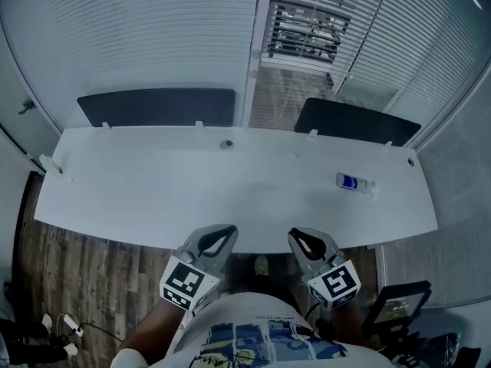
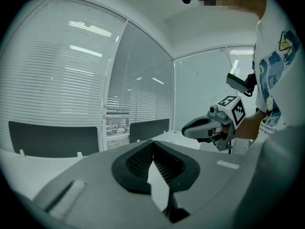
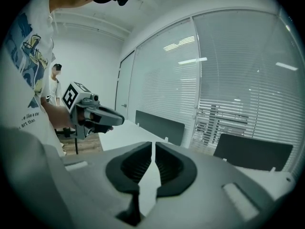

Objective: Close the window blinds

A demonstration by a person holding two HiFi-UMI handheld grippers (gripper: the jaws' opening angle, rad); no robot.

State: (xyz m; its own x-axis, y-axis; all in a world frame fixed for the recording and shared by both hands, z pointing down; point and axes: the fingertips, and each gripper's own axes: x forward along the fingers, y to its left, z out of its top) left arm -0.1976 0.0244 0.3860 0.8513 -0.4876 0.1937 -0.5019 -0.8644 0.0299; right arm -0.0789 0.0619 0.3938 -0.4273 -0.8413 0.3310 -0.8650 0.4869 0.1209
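One white table spans mid-frame. Two dark panels stand along its upper edge: left panel and right panel. One small blue-labelled item lies at right. Two grippers sit at bottom centre: left gripper and right gripper.

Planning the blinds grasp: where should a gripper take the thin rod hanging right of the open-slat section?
Probably the thin rod near its lower end, coming straight across the desk, jaws closing sideways across it. It hangs long and slender in front of the slats, and its lower end is nearest.

Smooth, matt white bench; wood-grain plank floor at near left; pale, thin-slatted window blinds far behind.
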